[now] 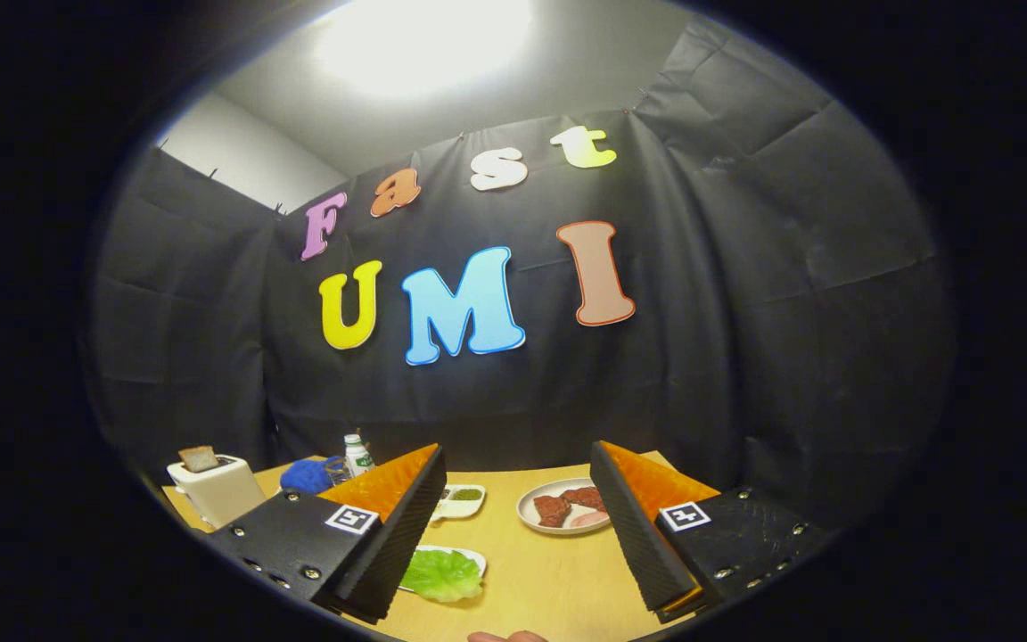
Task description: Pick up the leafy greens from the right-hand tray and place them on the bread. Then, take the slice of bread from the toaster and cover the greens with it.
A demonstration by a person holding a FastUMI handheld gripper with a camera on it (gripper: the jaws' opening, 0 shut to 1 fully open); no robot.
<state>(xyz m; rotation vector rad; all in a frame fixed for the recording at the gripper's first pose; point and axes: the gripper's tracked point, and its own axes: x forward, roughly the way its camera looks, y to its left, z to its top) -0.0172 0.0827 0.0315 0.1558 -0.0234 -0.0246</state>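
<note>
Leafy greens (442, 573): a glossy, bright-green crinkled leaf, plastic-looking, lying flat on a small white tray (475, 557) on the light wooden table (531, 571). Sits low betw. the two fingers, just beside the left finger's inner face; leaf's left edge is hidden behind that finger.

Bread slice (199, 458): brown, toasted-looking, standing up out of the slot of a white boxy toaster (221, 489) at the table's far left, well apart from the greens.

Gripper (518, 535): fingers spread wide, nothing held, nothing touched; ridged inner faces look at each other across open table. It hangs above the tabletop, w/ trays ahead and below.

Other items: a second small white tray w/ smth dark green in it (460, 499), beyond the greens tray, near the left fingertip. A round white plate w/ reddish-brown meat pieces and a pale pink slice (564, 510), just beside the right finger's inner face. Behind the left finger, a blue cloth-like lump (307, 476) and a small white bottle w/ green label (357, 455), next to the toaster.
</note>
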